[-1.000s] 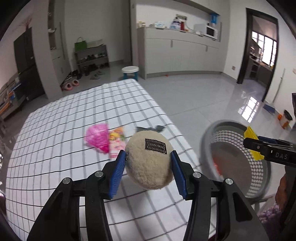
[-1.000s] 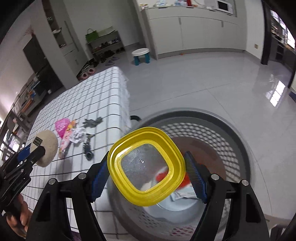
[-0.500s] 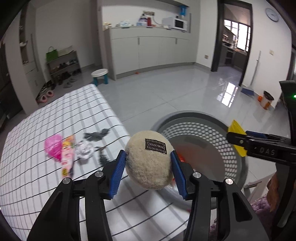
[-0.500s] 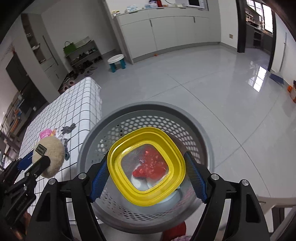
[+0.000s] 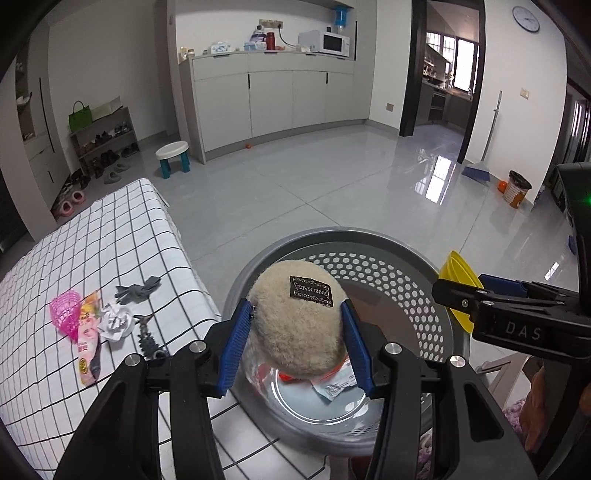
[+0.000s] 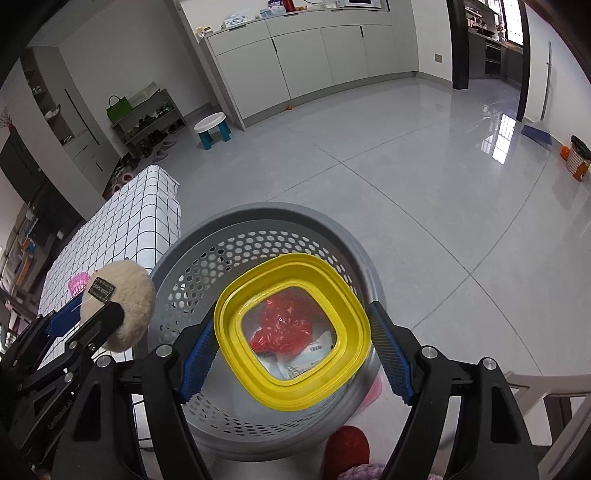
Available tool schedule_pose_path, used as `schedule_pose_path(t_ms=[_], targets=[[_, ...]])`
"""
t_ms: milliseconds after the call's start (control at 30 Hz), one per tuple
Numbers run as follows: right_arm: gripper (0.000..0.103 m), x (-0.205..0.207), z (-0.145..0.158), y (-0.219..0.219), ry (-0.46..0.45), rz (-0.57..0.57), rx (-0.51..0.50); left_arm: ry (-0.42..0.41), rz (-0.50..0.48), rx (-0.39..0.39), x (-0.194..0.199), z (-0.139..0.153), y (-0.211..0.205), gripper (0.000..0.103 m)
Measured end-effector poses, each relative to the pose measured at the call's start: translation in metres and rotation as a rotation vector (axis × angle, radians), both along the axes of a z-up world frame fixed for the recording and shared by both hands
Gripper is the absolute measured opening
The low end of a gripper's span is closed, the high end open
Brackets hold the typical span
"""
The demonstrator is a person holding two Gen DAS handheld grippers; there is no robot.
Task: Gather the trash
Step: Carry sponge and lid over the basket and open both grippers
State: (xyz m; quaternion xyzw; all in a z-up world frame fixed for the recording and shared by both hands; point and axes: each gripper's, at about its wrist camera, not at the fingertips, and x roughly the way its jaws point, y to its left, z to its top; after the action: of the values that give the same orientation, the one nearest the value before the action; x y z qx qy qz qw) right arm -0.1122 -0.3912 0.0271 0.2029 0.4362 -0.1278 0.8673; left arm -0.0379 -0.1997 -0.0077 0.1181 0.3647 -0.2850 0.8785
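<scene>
My left gripper [image 5: 295,330] grasps a fuzzy beige puff [image 5: 297,317], my right gripper [image 6: 293,349] a yellow plastic lid [image 6: 295,338], both over the grey perforated basket [image 6: 207,258]; wrappers [image 5: 86,343] remain on the checked table [image 5: 92,229].

Background's a pretty normal room: long run of pale cabinets [image 5: 273,99] with a white microwave [image 5: 324,43] at the right end of the countertop. Little white stool with teal legs [image 5: 172,158] on the glossy grey floor [image 5: 332,177], shoe rack [image 5: 103,147] with a green handbag [image 5: 79,116] on its top, wall clock [image 5: 525,19] up high, broom [image 5: 480,162] by the doorway.
</scene>
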Motion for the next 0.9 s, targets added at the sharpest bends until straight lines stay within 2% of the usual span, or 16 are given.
schedule_pose_path(t_ms=[167,267,300,900], targets=[[0.075,-0.001,0.001,0.001,-0.006,-0.001,0.0,0.013,-0.005,0.0,0.003,-0.003,-0.003,0.052],[0.077,0.0,0.0,0.002,-0.004,0.001,0.01,-0.004,0.008,0.004,0.003,-0.001,-0.001,0.065],[0.08,0.0,0.0,0.002,-0.008,0.002,0.017,-0.01,0.013,0.005,0.003,-0.001,0.0,0.066],[0.081,0.005,0.0,0.006,-0.009,-0.001,0.003,0.006,0.075,0.003,0.007,-0.001,0.022,0.067]])
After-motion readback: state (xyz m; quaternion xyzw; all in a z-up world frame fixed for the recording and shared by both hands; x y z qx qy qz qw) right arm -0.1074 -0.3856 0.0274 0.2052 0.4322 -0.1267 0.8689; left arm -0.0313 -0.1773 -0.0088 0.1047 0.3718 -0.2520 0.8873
